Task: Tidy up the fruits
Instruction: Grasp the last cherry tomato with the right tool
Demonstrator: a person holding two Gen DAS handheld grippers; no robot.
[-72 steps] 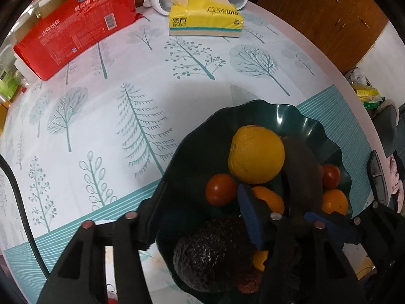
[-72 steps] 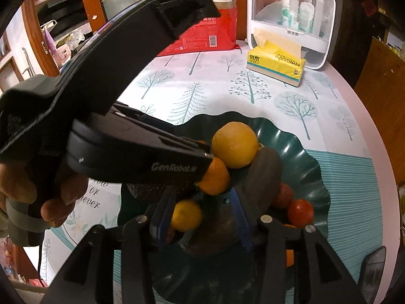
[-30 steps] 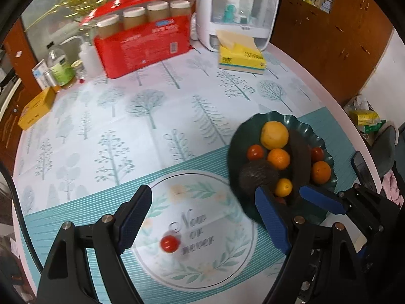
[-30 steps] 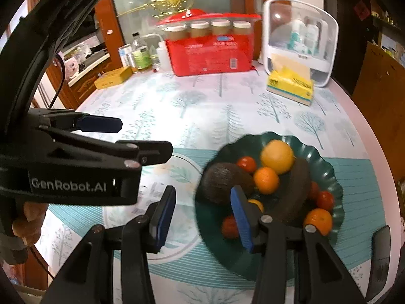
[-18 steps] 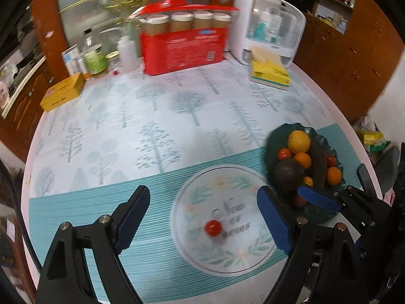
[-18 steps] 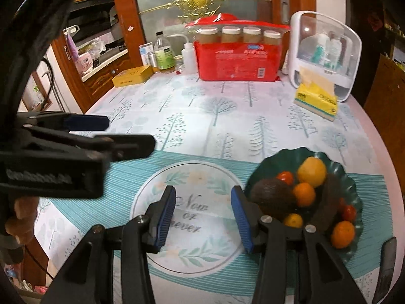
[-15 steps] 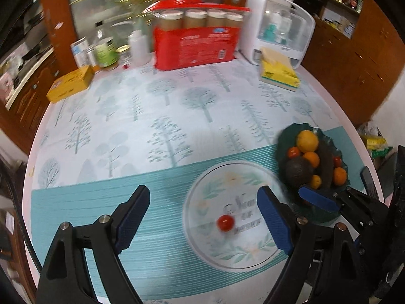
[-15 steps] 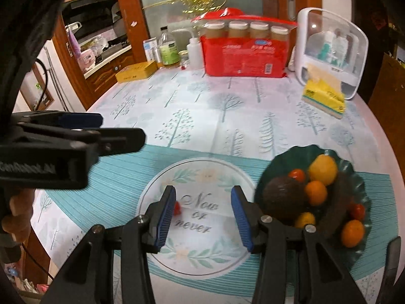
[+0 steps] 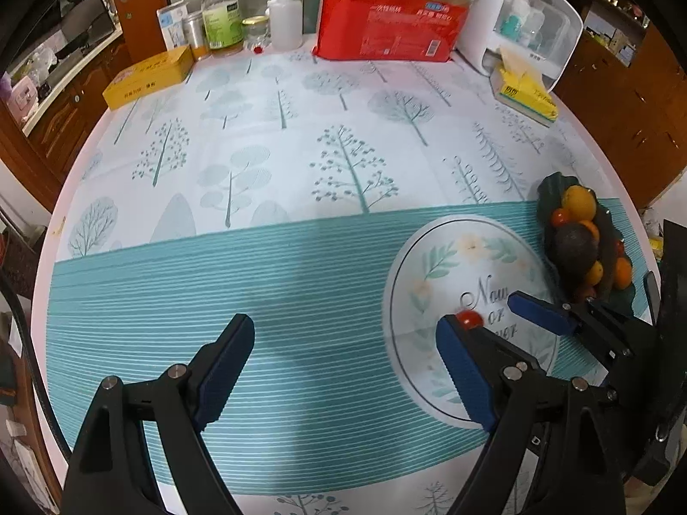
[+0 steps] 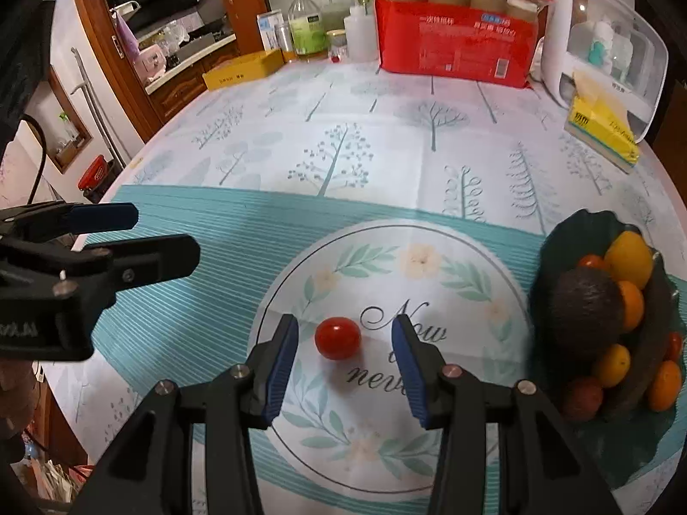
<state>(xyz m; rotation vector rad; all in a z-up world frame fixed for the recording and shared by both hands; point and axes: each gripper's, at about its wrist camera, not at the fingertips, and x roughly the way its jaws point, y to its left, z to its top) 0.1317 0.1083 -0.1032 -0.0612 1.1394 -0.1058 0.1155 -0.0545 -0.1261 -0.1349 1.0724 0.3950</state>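
Observation:
A red cherry tomato (image 10: 337, 337) lies alone on the round printed patch of the tablecloth. My right gripper (image 10: 343, 352) is open, its blue pads on either side of the tomato and just short of it. The tomato shows in the left wrist view (image 9: 469, 319) too, peeking over my right pad. My left gripper (image 9: 339, 369) is open and empty above the teal stripes, to the left. The dark green fruit bowl (image 10: 547, 249) at the right holds an avocado (image 10: 586, 304), oranges and tomatoes; it also shows in the left wrist view (image 9: 554, 184).
At the back stand a red package of jars (image 10: 455, 49), a white organizer box (image 10: 609, 56), a yellow tissue pack (image 10: 601, 133), a yellow box (image 10: 244, 68) and bottles (image 10: 307, 30). The table edge curves close at front and left.
Both grippers pulled back from the bowl and swung left. The right gripper has come down toward the lone tomato, which now lies between its pads. The left gripper moved further left.

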